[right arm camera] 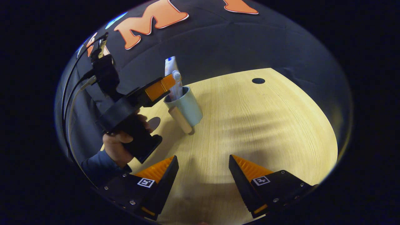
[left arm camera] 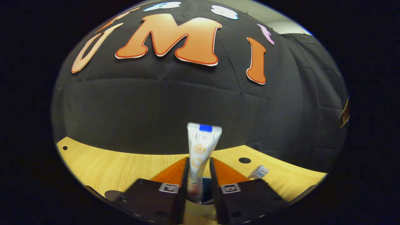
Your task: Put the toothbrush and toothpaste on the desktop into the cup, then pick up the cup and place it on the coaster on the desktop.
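The white toothpaste tube (left arm camera: 201, 147) stands upright between the fingers of my left gripper (left arm camera: 199, 161), which is shut on it. The tube's lower end sits inside the pale blue cup (left arm camera: 200, 204) just below. The toothbrush head (left arm camera: 259, 172) pokes up beside the right finger. In the right gripper view, the cup (right arm camera: 187, 106) with its wooden handle (right arm camera: 181, 120) stands on the table. The toothpaste (right arm camera: 172, 67) and the toothbrush head (right arm camera: 176, 75) rise from it, with the left gripper (right arm camera: 170, 82) above its rim. My right gripper (right arm camera: 203, 157) hovers open over bare tabletop, apart from the cup.
A dark round coaster (right arm camera: 153, 122) lies on the wooden table (right arm camera: 256, 125) just left of the cup, also seen as the coaster (left arm camera: 112, 194) at my lower left. A hand (right arm camera: 117, 147) in a blue sleeve holds the left gripper. A round hole (right arm camera: 258, 81) marks the table's far side.
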